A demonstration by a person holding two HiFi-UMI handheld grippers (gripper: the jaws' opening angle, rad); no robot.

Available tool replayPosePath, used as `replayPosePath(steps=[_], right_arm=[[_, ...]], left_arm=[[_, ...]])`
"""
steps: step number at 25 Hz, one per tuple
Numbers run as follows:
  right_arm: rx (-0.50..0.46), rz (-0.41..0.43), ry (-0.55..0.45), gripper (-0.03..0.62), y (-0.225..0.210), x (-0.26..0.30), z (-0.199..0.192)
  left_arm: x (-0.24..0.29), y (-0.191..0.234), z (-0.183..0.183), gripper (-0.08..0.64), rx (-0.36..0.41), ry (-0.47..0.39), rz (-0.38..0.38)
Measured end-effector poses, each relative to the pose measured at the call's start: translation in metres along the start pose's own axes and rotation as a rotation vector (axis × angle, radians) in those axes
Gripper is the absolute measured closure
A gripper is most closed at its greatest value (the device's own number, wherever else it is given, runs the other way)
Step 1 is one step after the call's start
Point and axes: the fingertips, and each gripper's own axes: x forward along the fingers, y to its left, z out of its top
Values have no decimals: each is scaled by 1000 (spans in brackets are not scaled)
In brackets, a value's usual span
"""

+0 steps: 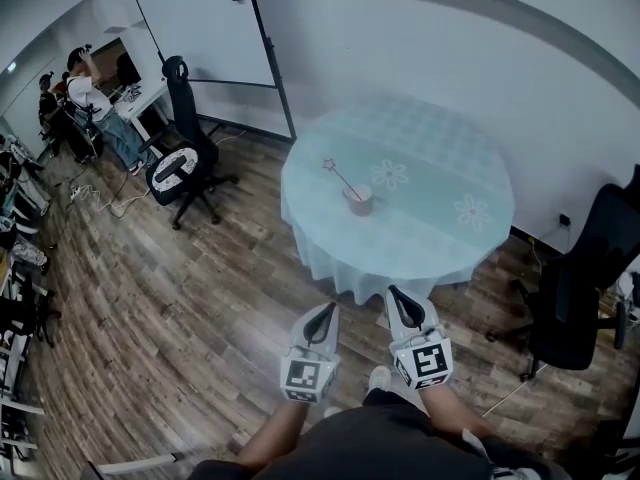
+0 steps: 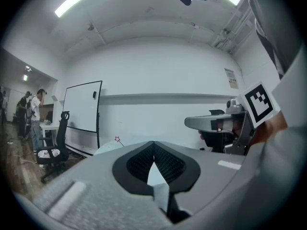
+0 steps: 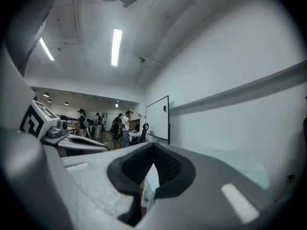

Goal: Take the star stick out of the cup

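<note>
tabletop (image 1: 440, 158) open round cup (image 1: 359, 201); star stick (image 1: 340, 180) juts up-left; l chair (image 1: 185, 163), r chair (image 1: 585, 278) flank it

Star stick (image 1: 340, 178) in cup (image 1: 359, 201) on table (image 1: 440, 168)

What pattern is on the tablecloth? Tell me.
The tablecloth is pale blue-green with white flower motifs, clearest in the head view.

We are wearing a dark grey top (image 1: 372, 440) that is leaving our forearms bare. We are carrying a left gripper (image 1: 331, 308) and a right gripper (image 1: 392, 291), both with pale grey shells tapering to a point. Black ribbed pads (image 2: 136, 164) are lining the jaws, and each gripper is bearing a white cube (image 1: 308, 376) printed with black square markers.
</note>
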Motion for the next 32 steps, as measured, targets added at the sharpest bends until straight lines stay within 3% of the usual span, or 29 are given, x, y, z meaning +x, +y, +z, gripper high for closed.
replayPosePath(steps=[8,17,24,32], right_arm=[[21,30,-3,589,-59,37,-5],[25,85,24,589,-100,62,-12],[22,118,14,589,-111,81,-13],[-20,141,-8,589,-104,105,-7]], left_arm=[[71,-13,6,555,47,22,-4],[122,-13,3,555,29,38,34],[135,-7,-11,555,-15,80,72],[148,14,-4,555,-32,51,70]])
